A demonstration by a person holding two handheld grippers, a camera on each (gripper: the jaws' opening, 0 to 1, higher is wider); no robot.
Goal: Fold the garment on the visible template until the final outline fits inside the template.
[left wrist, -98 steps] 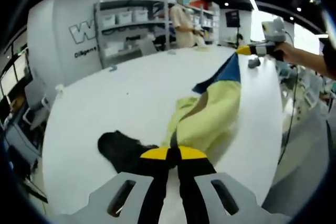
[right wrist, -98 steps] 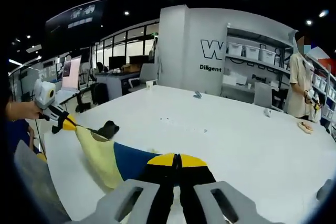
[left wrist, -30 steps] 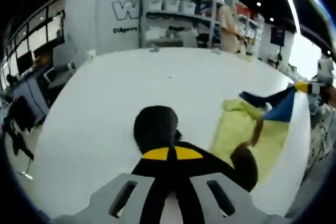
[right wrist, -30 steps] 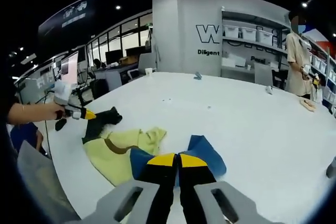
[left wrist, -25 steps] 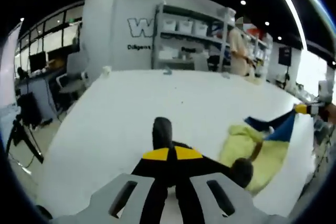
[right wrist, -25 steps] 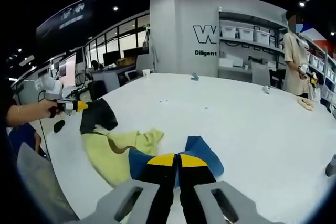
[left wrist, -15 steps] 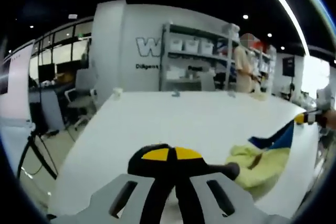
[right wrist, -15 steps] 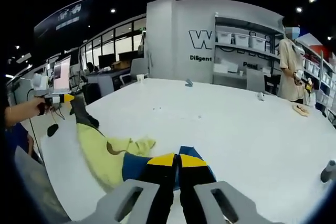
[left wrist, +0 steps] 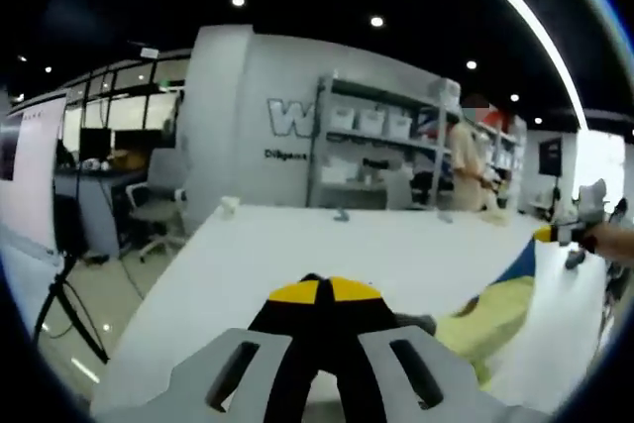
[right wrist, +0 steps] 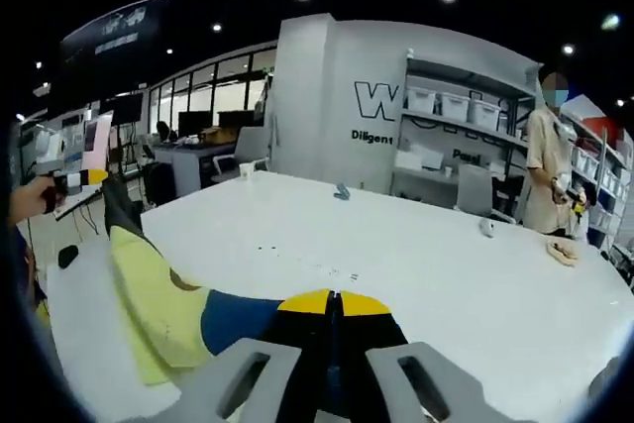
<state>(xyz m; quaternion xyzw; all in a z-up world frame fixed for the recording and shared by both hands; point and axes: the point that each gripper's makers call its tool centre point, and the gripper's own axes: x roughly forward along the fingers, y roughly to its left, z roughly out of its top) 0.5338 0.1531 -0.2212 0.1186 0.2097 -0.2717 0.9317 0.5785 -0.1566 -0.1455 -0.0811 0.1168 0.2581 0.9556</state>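
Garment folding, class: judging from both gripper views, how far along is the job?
Done: no fold is visible. In hand: the garment hangs stretched between the left gripper, shut on its black end, and the right gripper, shut on its blue end, above the white table. Left: laying it down and every fold; no template outline is discernible.

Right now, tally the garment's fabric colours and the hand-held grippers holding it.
Yellow fabric panel: 1
Blue fabric panel: 1
Black fabric end: 1
Left hand-held gripper: 1
Right hand-held gripper: 1
Total: 3 colours, 2 hand-held grippers
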